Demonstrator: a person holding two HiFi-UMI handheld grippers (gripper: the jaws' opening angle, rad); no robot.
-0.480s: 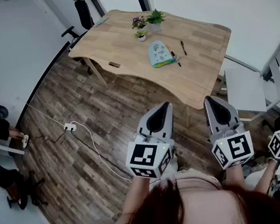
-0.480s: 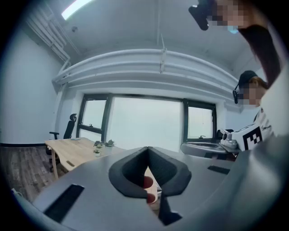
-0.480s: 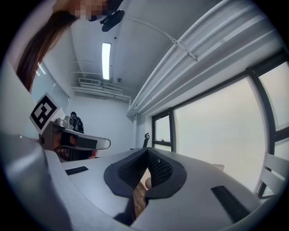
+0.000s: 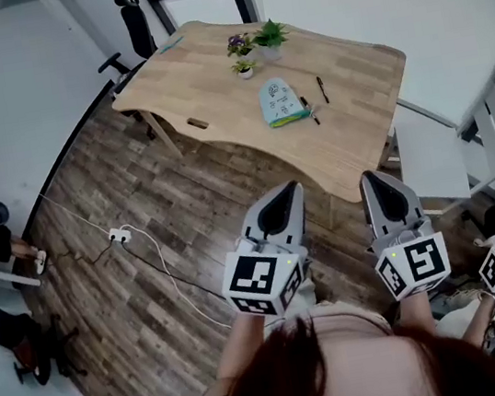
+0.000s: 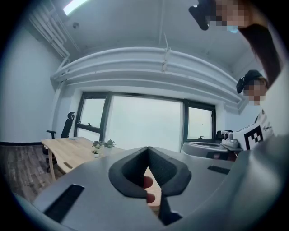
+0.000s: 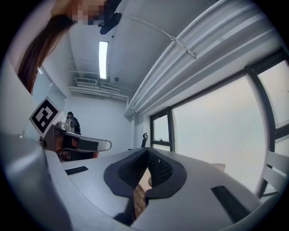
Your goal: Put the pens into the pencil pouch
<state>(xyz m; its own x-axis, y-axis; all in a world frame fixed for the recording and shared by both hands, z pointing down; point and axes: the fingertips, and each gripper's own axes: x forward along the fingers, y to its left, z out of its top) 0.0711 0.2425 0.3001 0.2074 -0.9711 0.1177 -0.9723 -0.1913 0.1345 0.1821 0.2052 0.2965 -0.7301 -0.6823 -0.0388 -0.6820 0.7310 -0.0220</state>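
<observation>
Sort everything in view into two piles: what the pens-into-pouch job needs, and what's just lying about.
For the job:
- pencil pouch
- pen right beside the pouch
- second pen a little further right
All three lie on the wooden table.

Just lying about:
- potted plants on the table
- office chair behind the table
- power strip on the floor

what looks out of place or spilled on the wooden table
Nothing stands out. The light blue pencil pouch lies flat on the light wooden table, two dark pens lie beside it, and the small potted plants stand upright.
</observation>
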